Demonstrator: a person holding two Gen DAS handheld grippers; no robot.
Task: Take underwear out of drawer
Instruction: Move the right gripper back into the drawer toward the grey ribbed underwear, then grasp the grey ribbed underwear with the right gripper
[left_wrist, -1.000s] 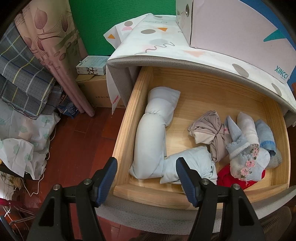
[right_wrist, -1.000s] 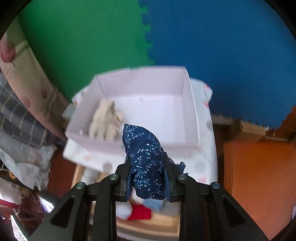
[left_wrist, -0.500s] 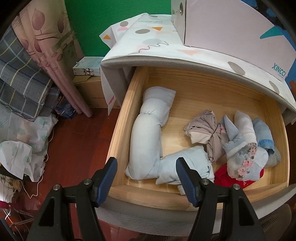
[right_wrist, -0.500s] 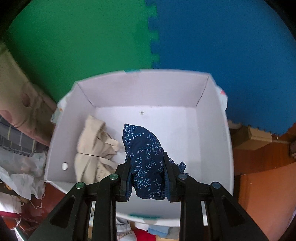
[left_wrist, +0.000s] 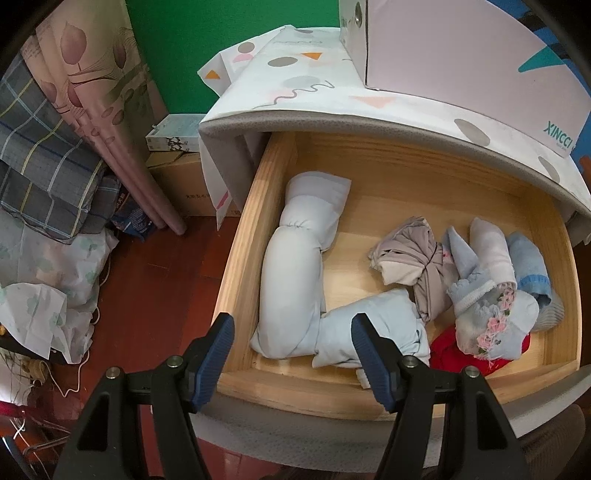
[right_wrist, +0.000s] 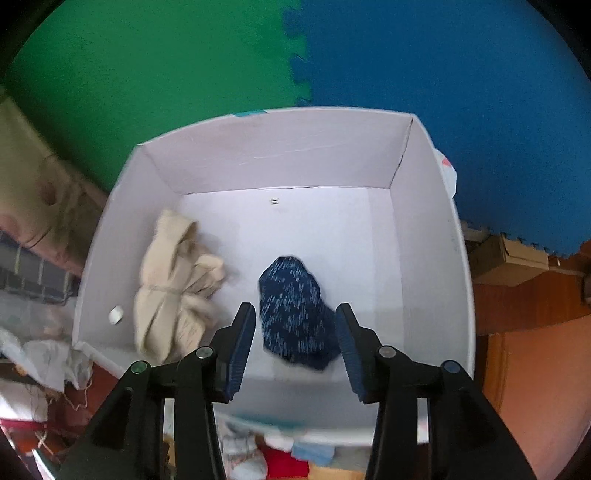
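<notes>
And the right hand-held gripper (right_wrist: 293, 332) has just been opening its jaws over the white box (right_wrist: 436, 236), and the navy patterned underwear (right_wrist: 293, 314) sits between the pads but free of them — daylight shows on both sides of the cloth. The piece looks blurred, lying or dropping onto the box floor just ahead of the fingertips; which of the two I cannot tell. To its left in the same box rests a cream bundle (right_wrist: 173, 280), well clear of the navy one.

Over to the left hand-held gripper (left_wrist: 291, 354): jaws apart, nothing between them, poised above the near rim of the open wooden drawer (left_wrist: 240, 266). Directly beyond its fingertips lies a long pale-blue roll (left_wrist: 291, 273), bent into an L along the drawer's left side and front. Toward the right of the drawer there's a cluster: a beige knotted piece (left_wrist: 410, 258), a light-blue lace-trimmed piece (left_wrist: 491, 310) and a red piece (left_wrist: 448, 350) tucked under it at the front. The white box stands on the patterned cover (left_wrist: 295, 85) above the drawer.
</notes>
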